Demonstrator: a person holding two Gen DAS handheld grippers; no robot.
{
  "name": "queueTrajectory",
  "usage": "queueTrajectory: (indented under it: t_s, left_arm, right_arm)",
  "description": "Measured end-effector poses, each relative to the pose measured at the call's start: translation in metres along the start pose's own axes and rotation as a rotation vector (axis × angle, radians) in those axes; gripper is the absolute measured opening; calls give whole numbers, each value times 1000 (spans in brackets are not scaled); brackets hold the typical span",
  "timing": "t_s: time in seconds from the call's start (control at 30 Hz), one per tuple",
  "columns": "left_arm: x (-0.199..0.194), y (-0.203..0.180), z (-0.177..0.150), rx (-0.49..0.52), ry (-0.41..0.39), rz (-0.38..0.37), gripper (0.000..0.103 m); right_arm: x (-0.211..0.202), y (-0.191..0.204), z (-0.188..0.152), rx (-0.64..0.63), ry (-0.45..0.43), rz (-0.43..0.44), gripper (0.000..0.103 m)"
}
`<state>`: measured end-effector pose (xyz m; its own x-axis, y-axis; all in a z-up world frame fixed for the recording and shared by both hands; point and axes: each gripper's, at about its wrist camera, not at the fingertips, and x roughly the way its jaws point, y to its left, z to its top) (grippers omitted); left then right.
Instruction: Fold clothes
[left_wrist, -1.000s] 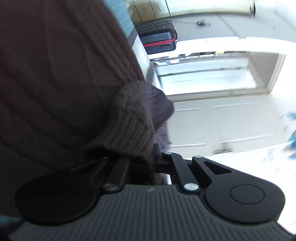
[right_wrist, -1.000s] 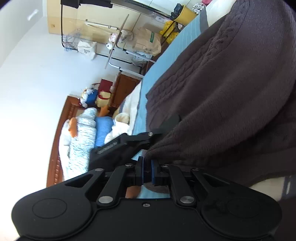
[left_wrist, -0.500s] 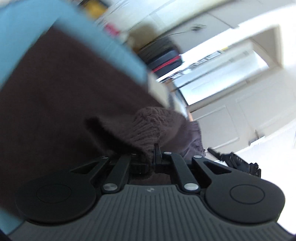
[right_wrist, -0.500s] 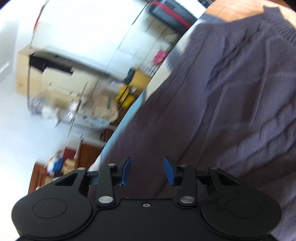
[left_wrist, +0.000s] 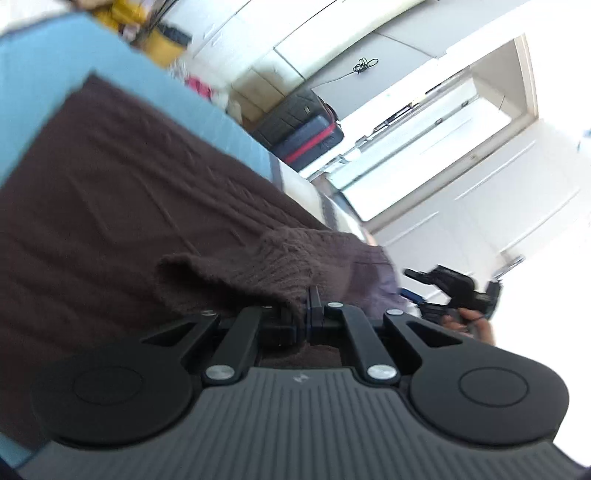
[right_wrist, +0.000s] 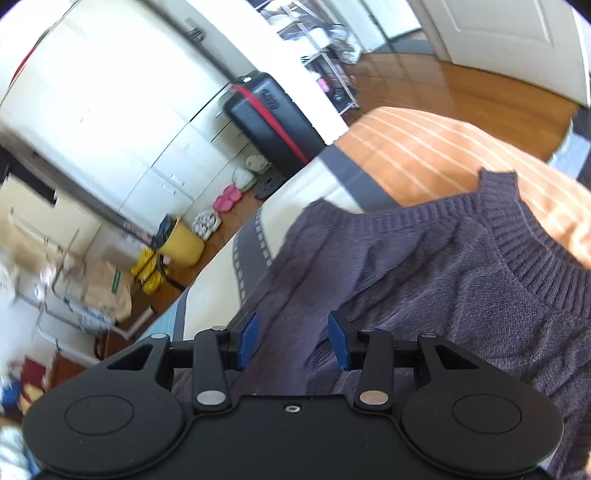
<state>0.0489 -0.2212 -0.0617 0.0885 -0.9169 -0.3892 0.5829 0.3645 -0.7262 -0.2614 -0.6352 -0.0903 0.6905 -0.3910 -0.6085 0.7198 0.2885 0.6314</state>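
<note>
Left claw (left_wrist: 301, 314) pinches the brown knit sweater (left_wrist: 122, 206) over the blue-sheeted bed (left_wrist: 40, 66); right claw (right_wrist: 291, 339), just opened, empty; suitcase (right_wrist: 266, 114) by white cabinets (right_wrist: 122, 122).

No readable text in either view. Paper bag (right_wrist: 110, 291) carried a green printed mark, too blurred to read. Left gripper (left_wrist: 300, 314) housing had a small light logo at its top centre, too small to make out. Suitcase (right_wrist: 271, 122) showed embossed marks near its red stripe, but no letters were resolvable. No numbers, labels or signs could be read anywhere else in the room.
</note>
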Motion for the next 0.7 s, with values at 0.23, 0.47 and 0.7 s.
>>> queueTrajectory:
  t_s: [0.23,0.47,0.7]
  left_arm:
    - [8,-28,0,125,-83,-52,3]
    - [4,-74,-16,300,-25,-246,3]
    - [34,-85,-75,578,391,-224,3]
  right_arm:
    - [5,2,-9,-42,40,31,47]
    - [-10,16,-12,-208,20,-66,48]
    - [-34,3,-11,-161,7,-33,49]
